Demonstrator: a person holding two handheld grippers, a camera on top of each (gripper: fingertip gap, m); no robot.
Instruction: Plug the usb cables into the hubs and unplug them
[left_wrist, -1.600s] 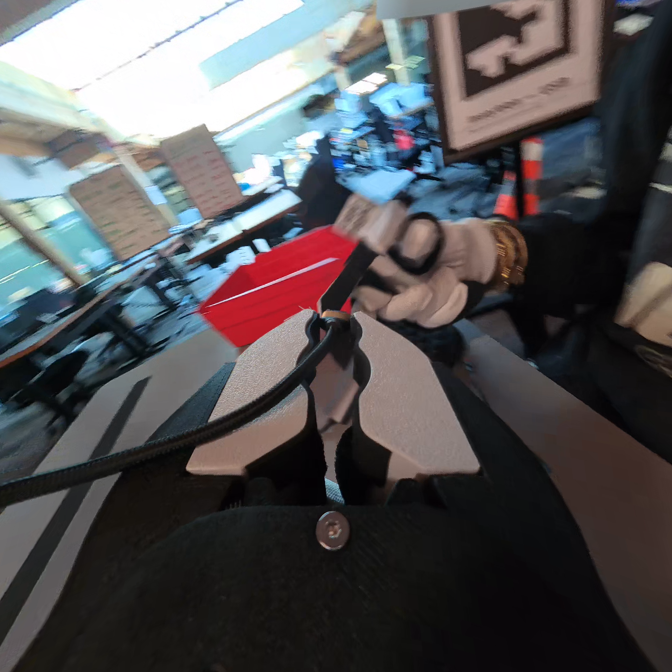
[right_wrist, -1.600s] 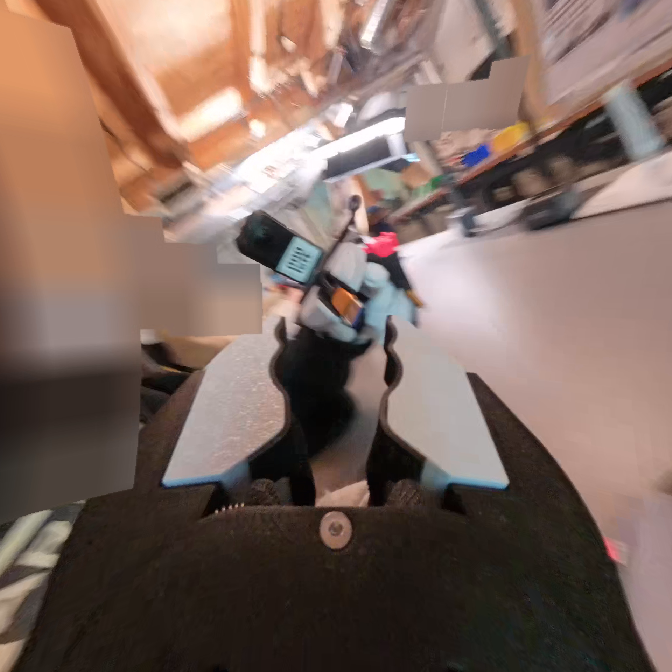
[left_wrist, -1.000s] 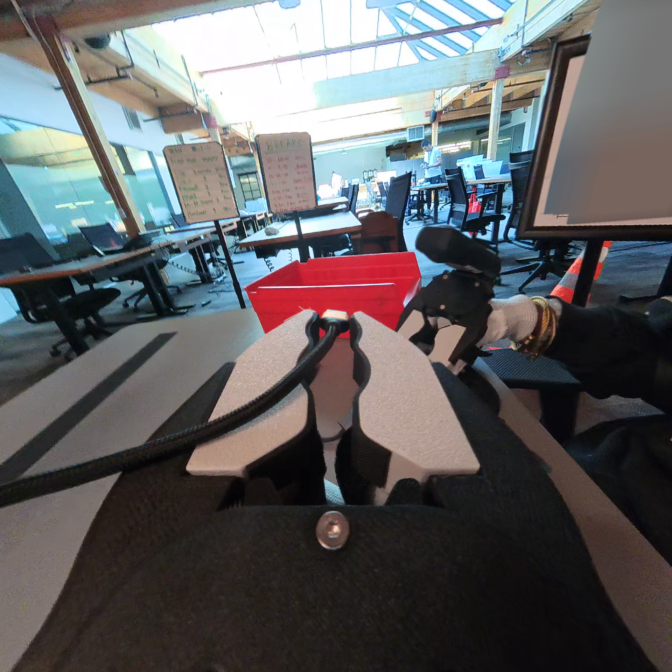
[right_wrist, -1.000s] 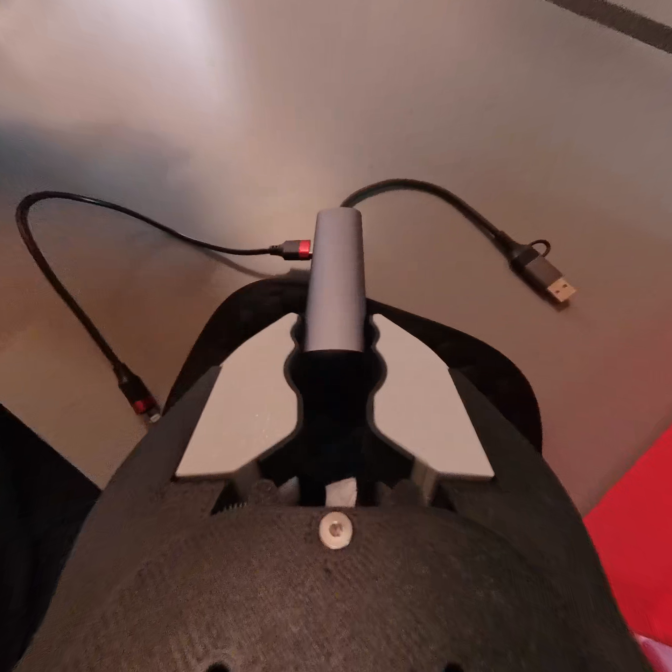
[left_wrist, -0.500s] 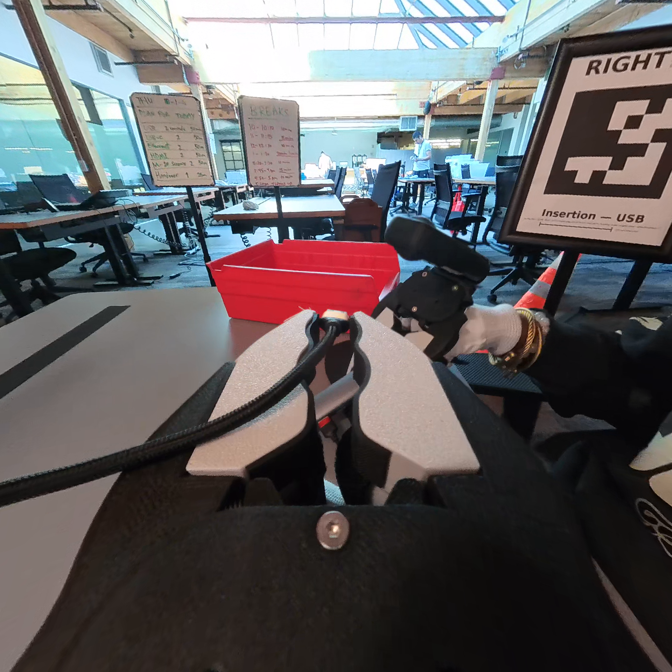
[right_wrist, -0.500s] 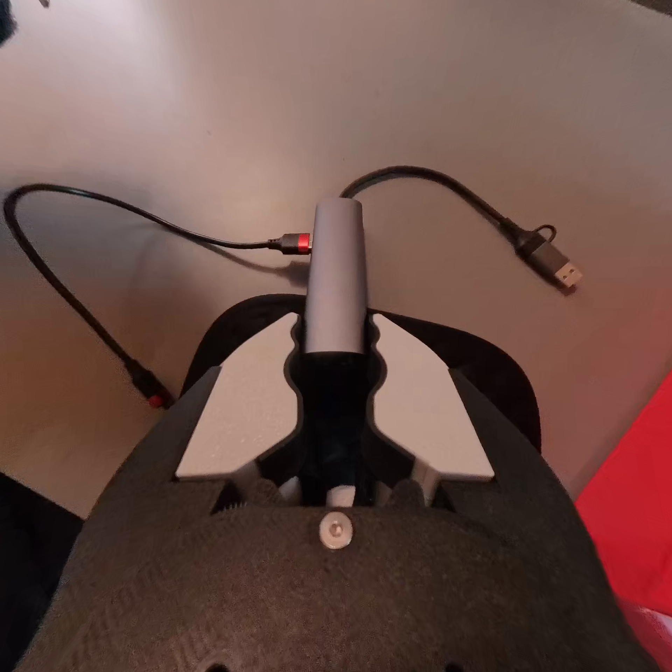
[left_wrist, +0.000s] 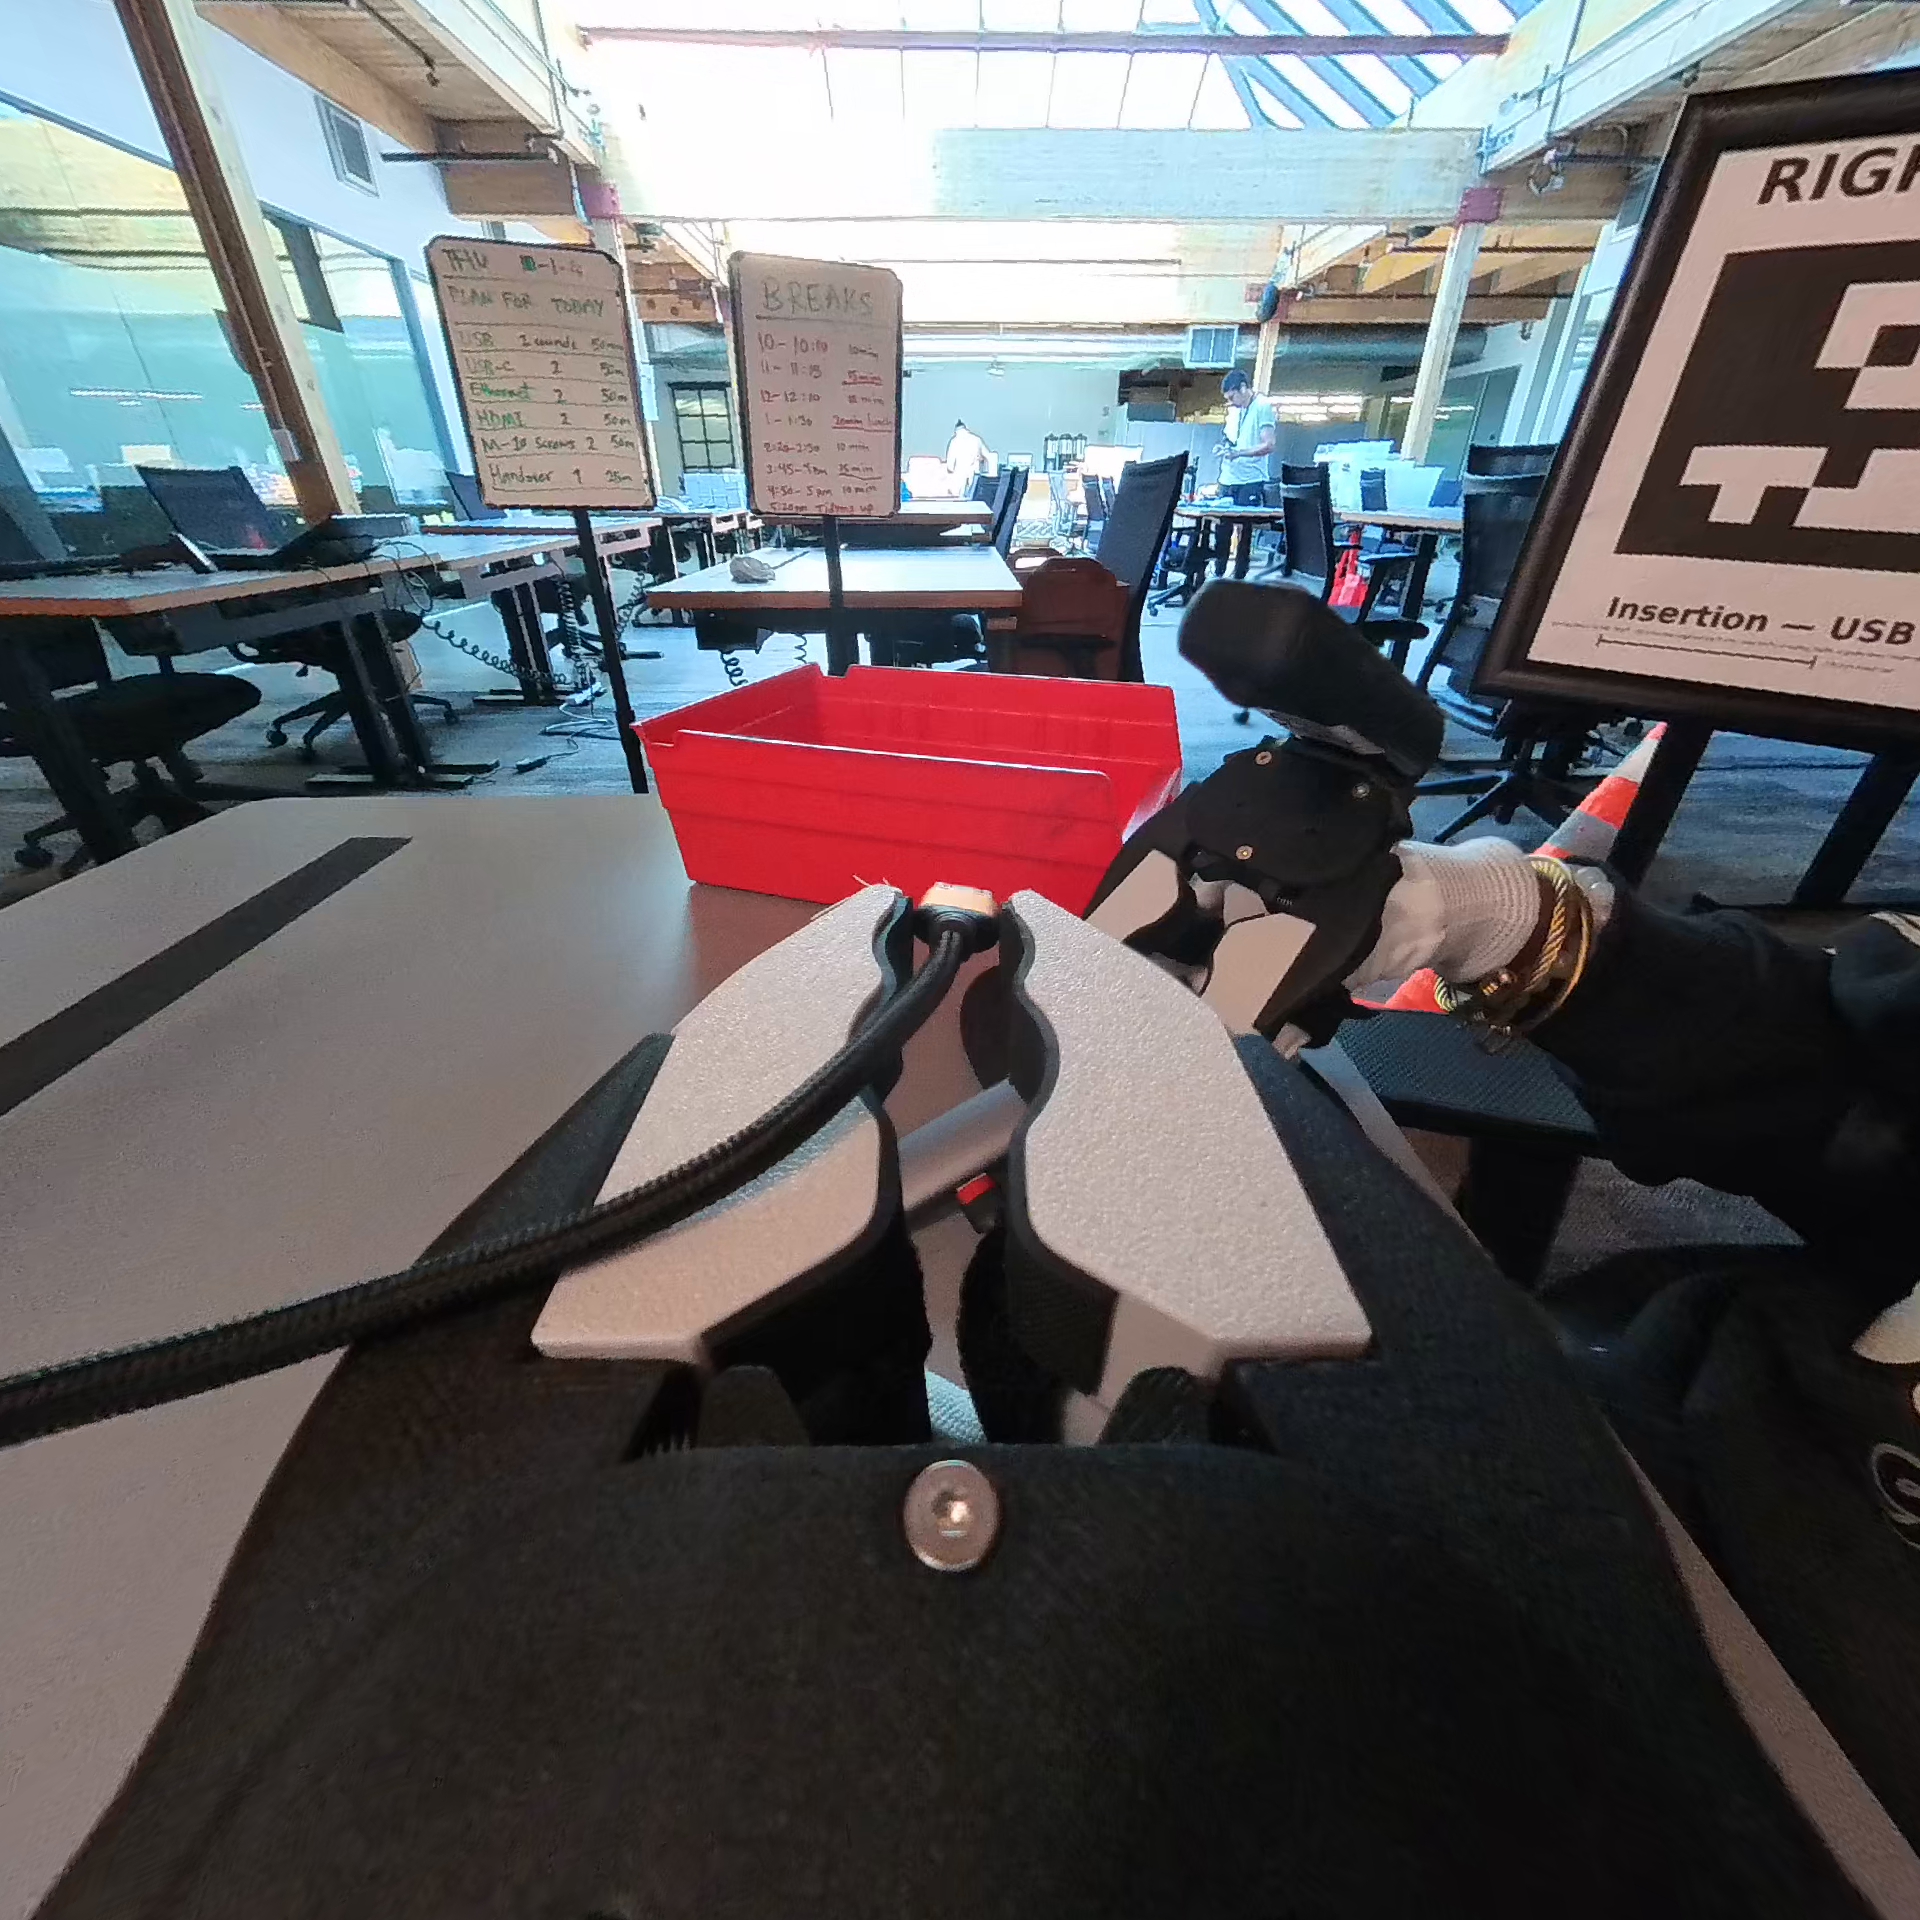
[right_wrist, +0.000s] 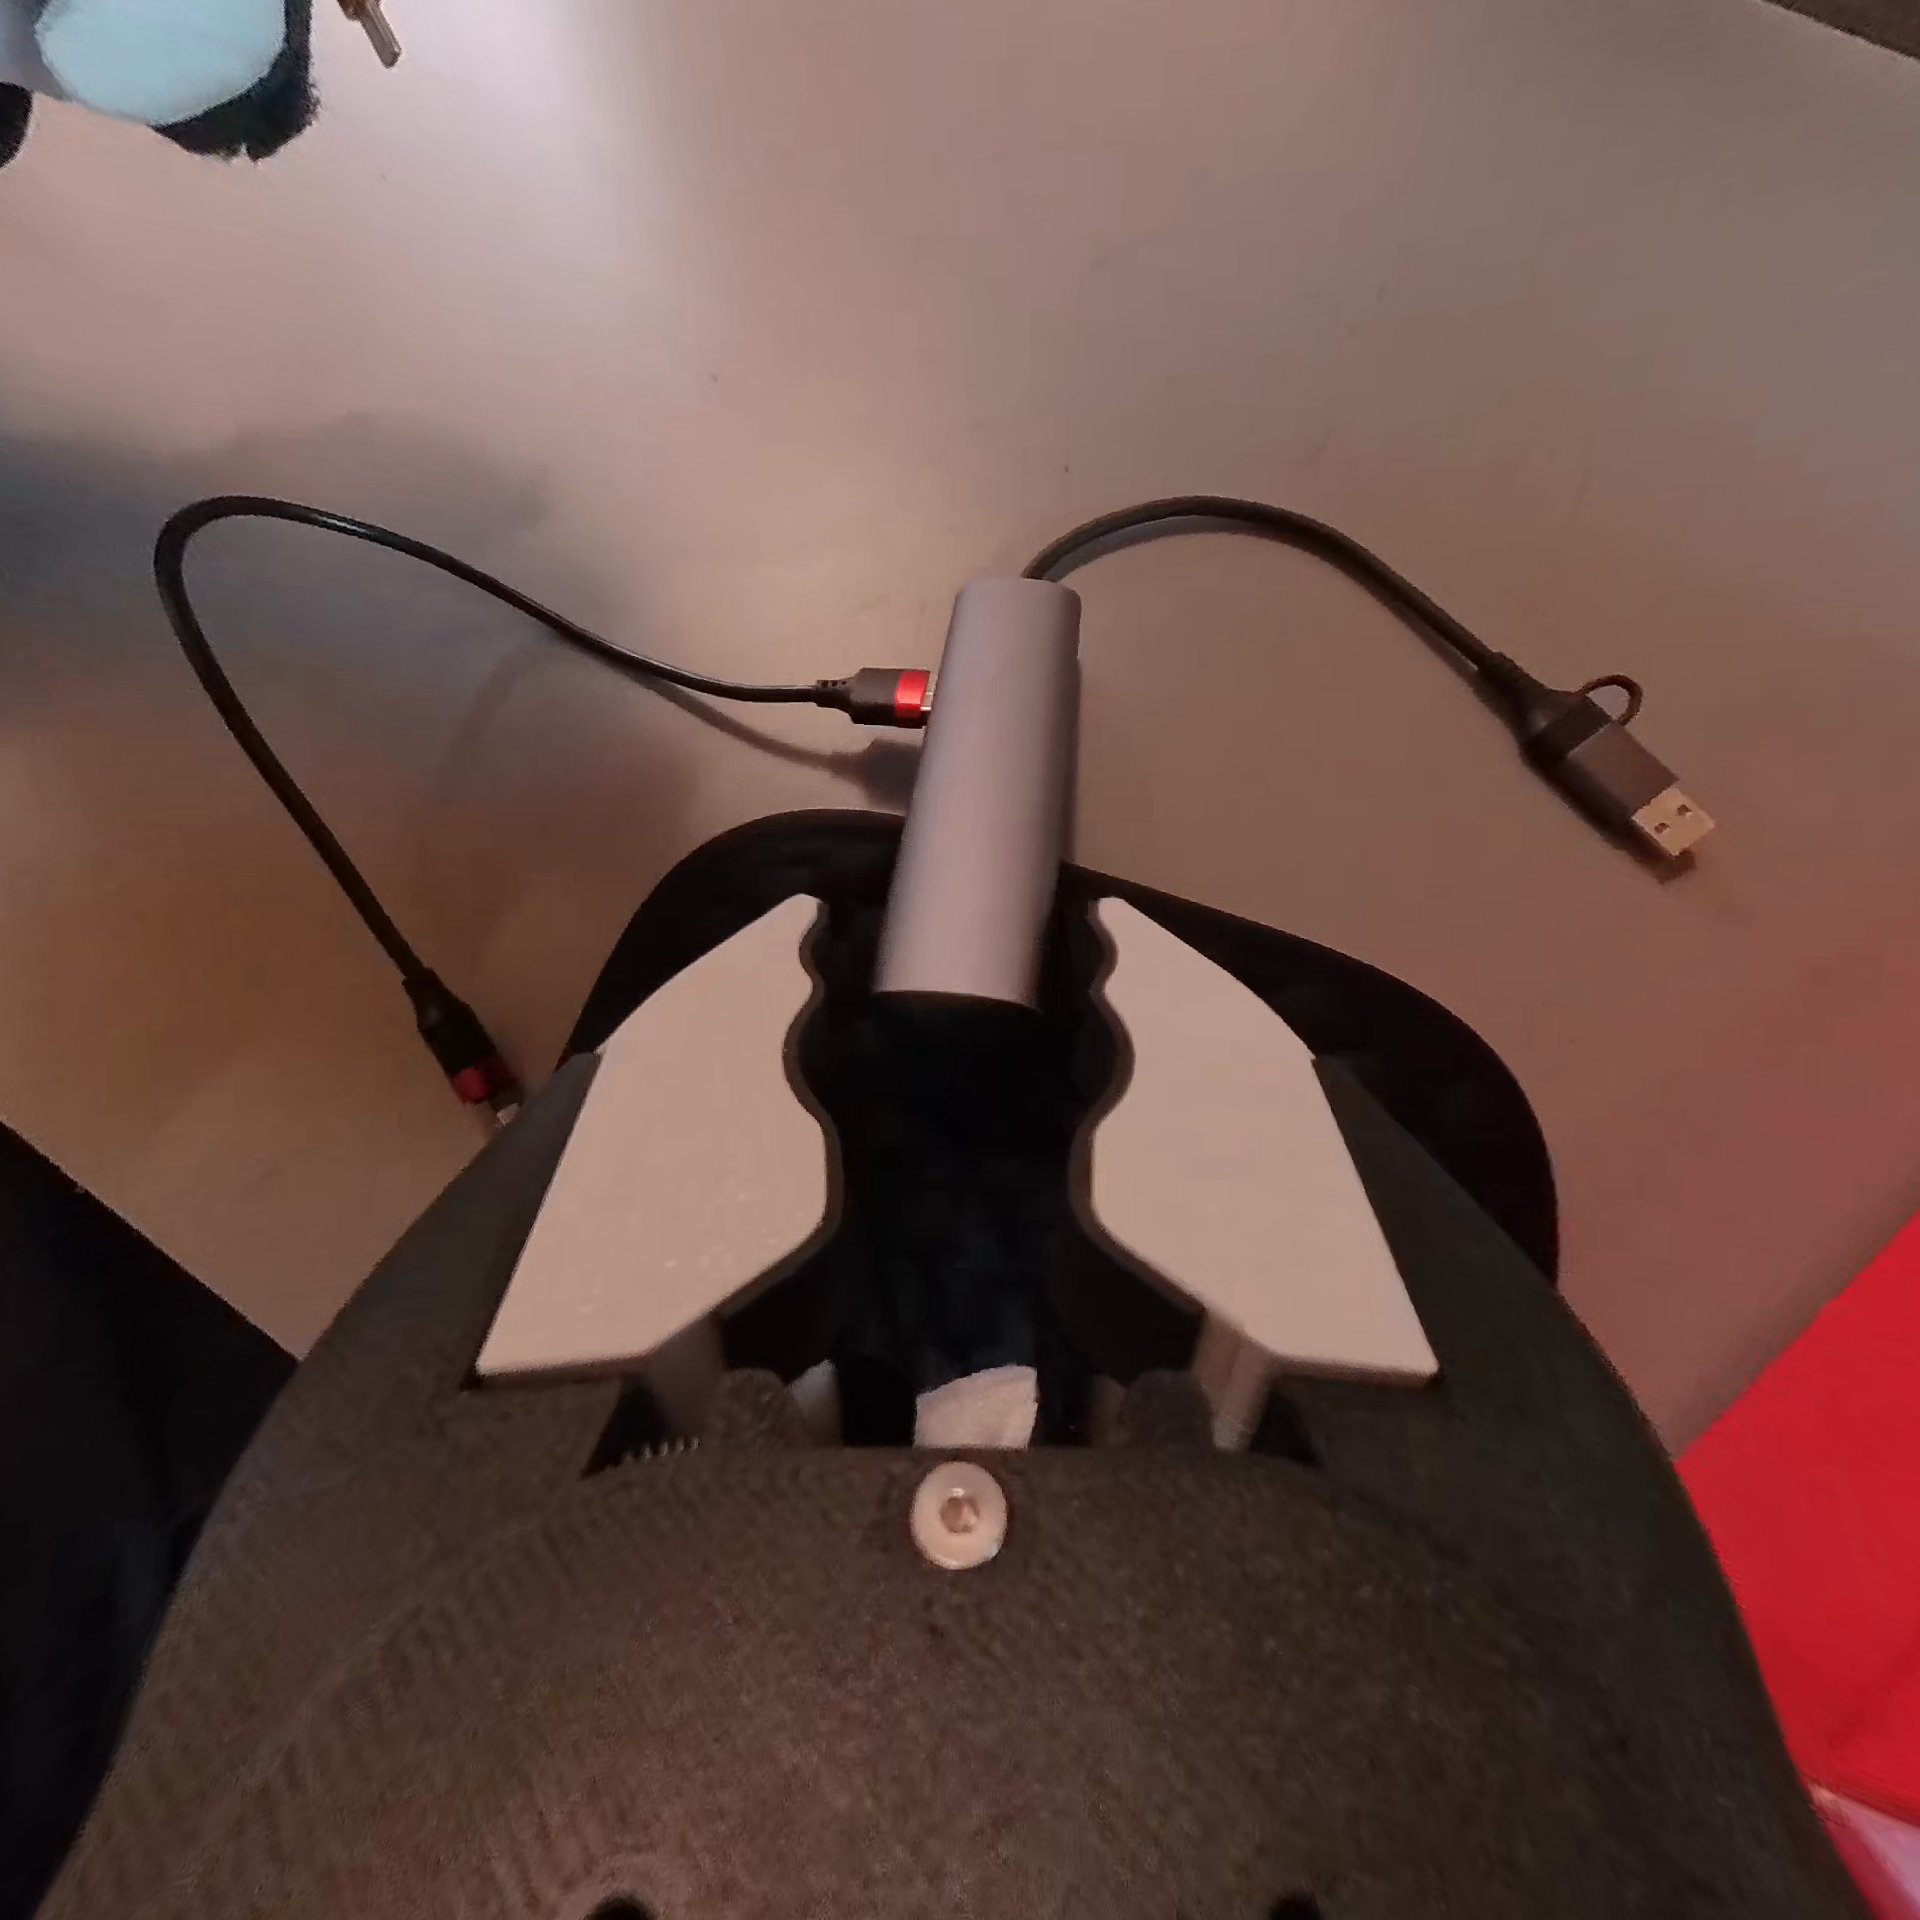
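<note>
1. Grey fingers of my left gripper (left_wrist: 956, 914) are pinched together on the orange-collared plug (left_wrist: 958, 898) of a black braided cable (left_wrist: 582, 1226). The plug sits at the very fingertips, and the cable trails back over the left finger and off the view's left edge. I hold this gripper low and level over the bench (left_wrist: 312, 1039), pointing toward its far edge.
2. My right gripper (right_wrist: 961, 935) points down at the bench (right_wrist: 1247, 312), fingers spread wide. The grey hub (right_wrist: 987, 800) lies lengthwise between the fingertips; I cannot tell whether either finger touches it.
3. The hub has a short black cable with red-collared plugs (right_wrist: 312, 769), one end seated in its left side, the other end loose near the bench's near edge.
4. The hub's own lead (right_wrist: 1351, 582) curves off its far end to a loose grey USB connector (right_wrist: 1621, 779) lying to the right.
5. My right hand (left_wrist: 1455, 904), in a white glove, holds the right gripper from behind, wrist level, just right of my left gripper.
6. A red bin (left_wrist: 914, 790) stands at the bench's far edge.
7. A framed marker sign (left_wrist: 1745, 416) stands at far right.
</note>
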